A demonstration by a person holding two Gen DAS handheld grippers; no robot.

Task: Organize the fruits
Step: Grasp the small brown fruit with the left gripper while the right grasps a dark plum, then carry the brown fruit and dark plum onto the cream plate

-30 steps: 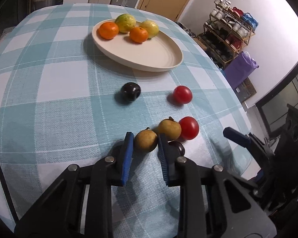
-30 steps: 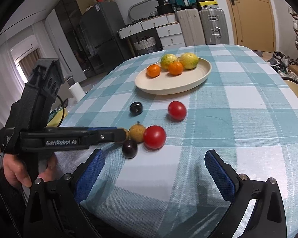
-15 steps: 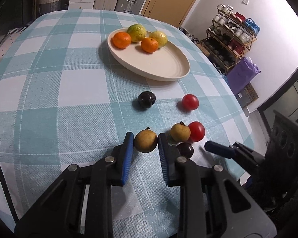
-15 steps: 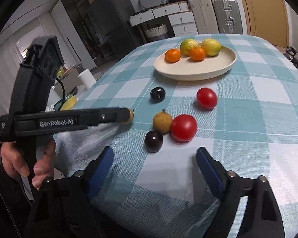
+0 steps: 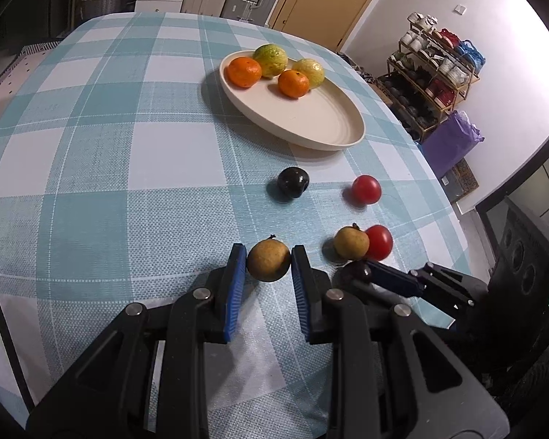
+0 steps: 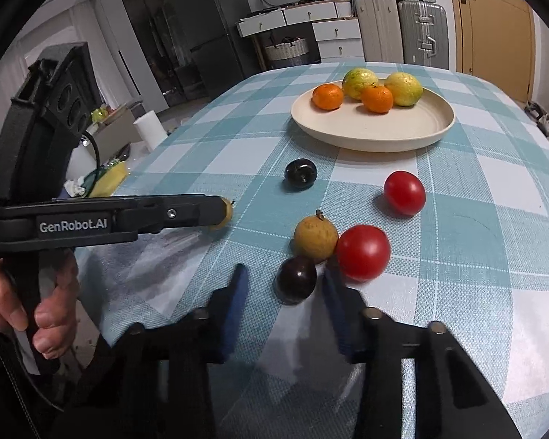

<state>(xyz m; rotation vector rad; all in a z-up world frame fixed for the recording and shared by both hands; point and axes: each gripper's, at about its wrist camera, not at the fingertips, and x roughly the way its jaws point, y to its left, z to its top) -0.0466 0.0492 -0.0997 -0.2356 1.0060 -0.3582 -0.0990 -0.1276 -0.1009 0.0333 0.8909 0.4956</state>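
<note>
Between the blue pads of the left gripper [image 5: 268, 261], low centre of the left wrist view, sits a brown fruit [image 5: 268, 260], clamped from both sides. Seen from the right wrist view, this gripper reaches in from the left edge, a hand [image 6: 36, 311] on its grip, the fruit's tip just showing past the finger end.

Right gripper [image 6: 283, 289], bottom centre of its own view: jaws closing around a dark plum [image 6: 296, 280]; pads blurred, a sliver of cloth visible on the left side, so contact cannot be confirmed.

Just above the plum: a second brown fruit [image 6: 315, 238] touching a large tomato [image 6: 362, 252] on its right. Further up and right, apart, a smaller tomato [image 6: 404, 192]. Up and left of that, a second dark plum [image 6: 301, 175], alone.

Upper centre: cream plate [image 6: 402, 139] holding two oranges [image 6: 327, 96] and two yellow-green fruits [image 6: 359, 82], bunched at its far side; near half bare.

All on a teal-and-white checked tablecloth [image 6: 475, 219].
</note>
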